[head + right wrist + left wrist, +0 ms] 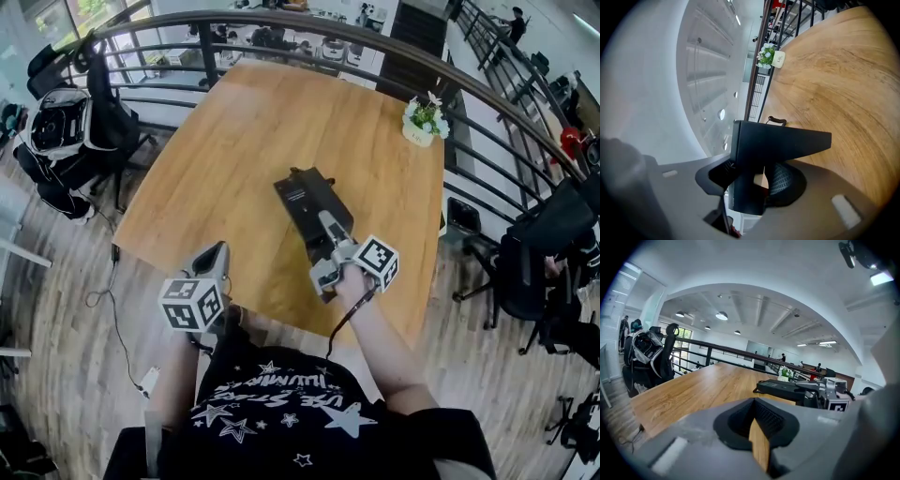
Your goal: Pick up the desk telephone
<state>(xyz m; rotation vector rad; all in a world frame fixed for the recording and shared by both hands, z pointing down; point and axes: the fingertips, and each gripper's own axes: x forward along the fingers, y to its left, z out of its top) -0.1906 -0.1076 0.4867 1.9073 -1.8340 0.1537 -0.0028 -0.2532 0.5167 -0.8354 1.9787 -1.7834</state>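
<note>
Right gripper (324,223) clamped on the desk telephone (302,199), over the middle of the wooden bench (234,131).

We noted the black telephone's long axis ran slantwise in the head view, far end up-left toward the railing (309,23), near end down-right toward the person. The right jaws gripped that near end. A curl of cord (777,121) showed at the far end. We could not tell whether the telephone sat on the bench or hung clear of it. The left gripper (216,251) hovered at the near bench edge, jaws together and empty, well apart from the telephone. A small potted plant (424,120) stood near the far right edge.
</note>
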